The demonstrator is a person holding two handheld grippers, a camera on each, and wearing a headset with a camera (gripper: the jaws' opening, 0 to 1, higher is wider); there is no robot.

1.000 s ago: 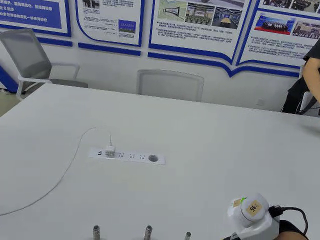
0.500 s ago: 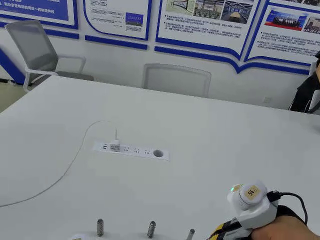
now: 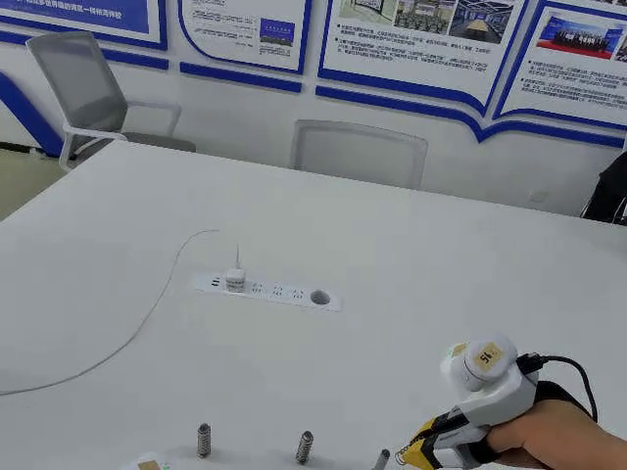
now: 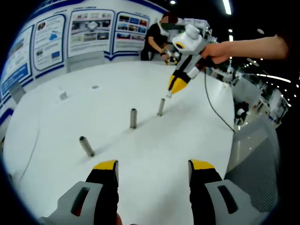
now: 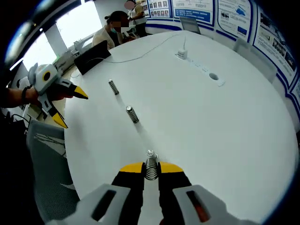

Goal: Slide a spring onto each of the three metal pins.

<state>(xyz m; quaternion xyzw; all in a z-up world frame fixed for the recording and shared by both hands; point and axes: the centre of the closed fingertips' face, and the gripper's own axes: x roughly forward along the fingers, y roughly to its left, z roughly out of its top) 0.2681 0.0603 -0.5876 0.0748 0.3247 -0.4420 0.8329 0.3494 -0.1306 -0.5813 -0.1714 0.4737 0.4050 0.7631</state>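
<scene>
Your right gripper [image 5: 150,169] pinches a spring [image 5: 150,164] at the third pin [image 4: 161,107]; tilt it and it snags. Your left gripper [image 4: 152,168] is spread.

White table [image 3: 441,245] with pins [image 3: 305,447], cable [image 3: 137,331]

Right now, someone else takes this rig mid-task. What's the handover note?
Left gripper: open, empty, hovering short of the pin row.
Right gripper: fingers shut on a spring, held at the top of the third pin; can't tell if it has started on.
Done: end pin and middle pin each carry a spring.
Left to do: slide the held spring down the third pin, then release.
</scene>
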